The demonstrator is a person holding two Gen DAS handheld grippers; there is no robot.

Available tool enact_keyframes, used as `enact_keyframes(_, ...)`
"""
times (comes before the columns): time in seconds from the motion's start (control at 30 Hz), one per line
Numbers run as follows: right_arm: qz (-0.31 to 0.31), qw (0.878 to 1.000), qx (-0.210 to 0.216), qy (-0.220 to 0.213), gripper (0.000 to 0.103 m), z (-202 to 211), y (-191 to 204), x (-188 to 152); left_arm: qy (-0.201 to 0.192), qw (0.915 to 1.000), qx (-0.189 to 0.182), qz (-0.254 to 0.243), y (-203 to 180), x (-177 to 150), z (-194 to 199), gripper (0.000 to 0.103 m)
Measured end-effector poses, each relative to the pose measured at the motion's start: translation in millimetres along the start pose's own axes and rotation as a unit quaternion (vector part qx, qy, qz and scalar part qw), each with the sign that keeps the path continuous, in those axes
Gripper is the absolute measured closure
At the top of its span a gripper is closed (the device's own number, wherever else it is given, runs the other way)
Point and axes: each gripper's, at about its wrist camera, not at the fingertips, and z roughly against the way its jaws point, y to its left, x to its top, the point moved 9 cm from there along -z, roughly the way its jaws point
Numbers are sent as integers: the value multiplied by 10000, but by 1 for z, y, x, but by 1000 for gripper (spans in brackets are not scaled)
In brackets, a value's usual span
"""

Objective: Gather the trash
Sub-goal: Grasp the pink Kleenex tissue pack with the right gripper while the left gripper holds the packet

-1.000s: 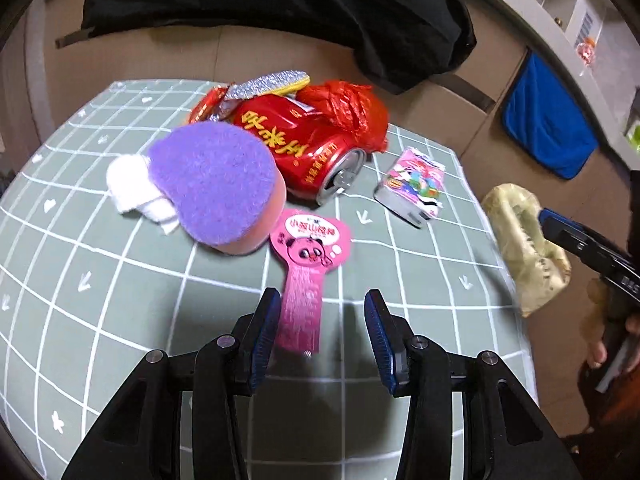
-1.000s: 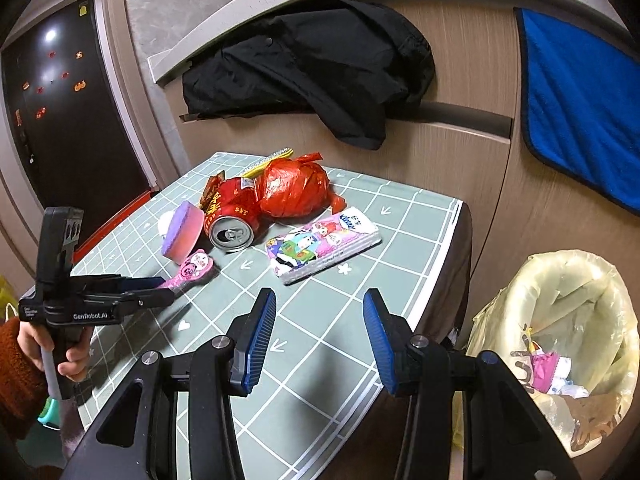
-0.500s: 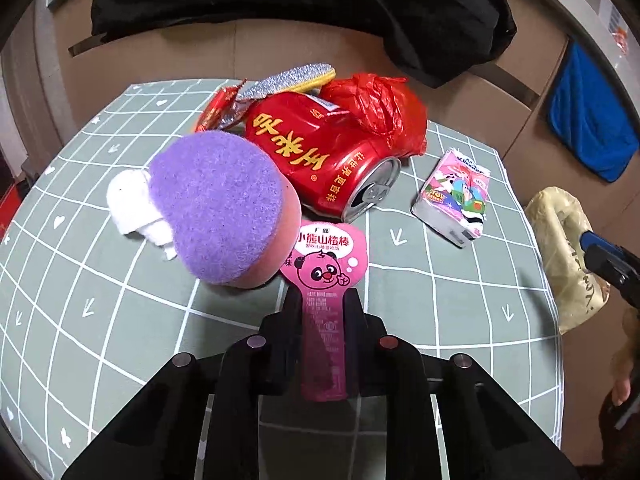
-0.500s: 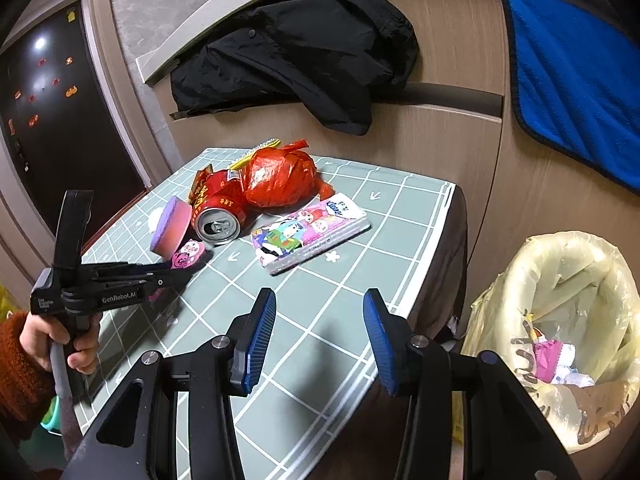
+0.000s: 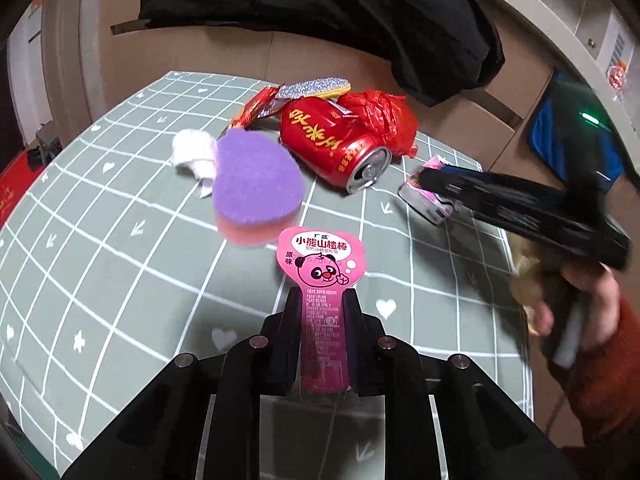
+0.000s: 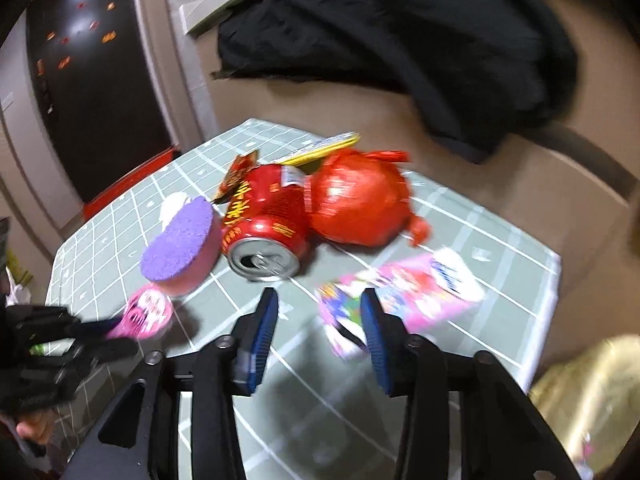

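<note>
My left gripper (image 5: pixel 322 300) is shut on the stem of a pink panda candy wrapper (image 5: pixel 322 266) and holds it just above the green checked table (image 5: pixel 120 260). The wrapper also shows in the right wrist view (image 6: pixel 148 314). My right gripper (image 6: pixel 318 308) is open, low over the table, with its fingertips at the near end of a pink tissue pack (image 6: pixel 404 298). In the left wrist view it reaches in from the right (image 5: pixel 434 184) onto that pack (image 5: pixel 426 200). A red can (image 5: pixel 334 146), a red plastic bag (image 5: pixel 386 118), a purple sponge (image 5: pixel 254 184) and white tissue (image 5: pixel 192 152) lie behind.
Foil snack wrappers (image 5: pixel 304 90) lie at the back of the pile. A black jacket (image 5: pixel 340 12) hangs over the ledge behind the table. A yellow trash bag (image 6: pixel 592 396) stands at the table's right side. A dark door (image 6: pixel 88 80) is at far left.
My left gripper closed on the pink wrapper and has lifted it back from the sponge. My right gripper swung from the table edge toward the tissue pack, still open.
</note>
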Motion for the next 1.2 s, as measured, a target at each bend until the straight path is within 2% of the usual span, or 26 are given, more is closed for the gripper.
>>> enact_keyframes(0.17, -15, 9995, 49, 298, 69, -30, 7, -1, -54, 10000, 10, 78, 7, -5, 5, 81)
enact_keyframes(0.3, -72, 9992, 165, 362, 69, -16, 7, -17, -173, 9997, -97, 156, 10, -3, 11, 73)
enact_keyframes(0.47, 103, 9988, -116, 473, 70, 11, -6, -45, -280, 9987, -342, 274, 4, 2, 15, 70)
enact_keyframes(0.53, -18, 9990, -200, 403, 69, 27, -16, -51, -337, 9986, -323, 262, 2, 4, 16, 69)
enact_keyframes(0.63, -272, 9994, -215, 9, 69, 50, -28, -49, -374, 9986, -284, 259, 1, 7, 16, 69)
enact_keyframes(0.7, -272, 9988, -391, -116, 63, 53, -35, -47, -370, 9985, -285, 276, 0, 8, 15, 69)
enact_keyframes(0.77, -167, 9976, -667, -50, 62, 42, -45, -44, -382, 9986, -259, 249, 0, 9, 16, 69)
enact_keyframes(0.9, -199, 9963, -829, 115, 60, 13, -66, -41, -436, 9989, -118, 150, 4, 7, 20, 69)
enact_keyframes(1.03, -660, 9974, -246, 129, 54, -5, -70, -33, -454, 9986, 35, 254, 18, 5, 25, 69)
enact_keyframes(1.07, -667, 9975, -181, 174, 48, -10, -69, -32, -461, 9985, 59, 296, 22, 6, 26, 69)
enact_keyframes(1.2, -136, 9982, -493, 300, 46, -24, -56, -28, -479, 9980, 107, 400, 32, 6, 27, 69)
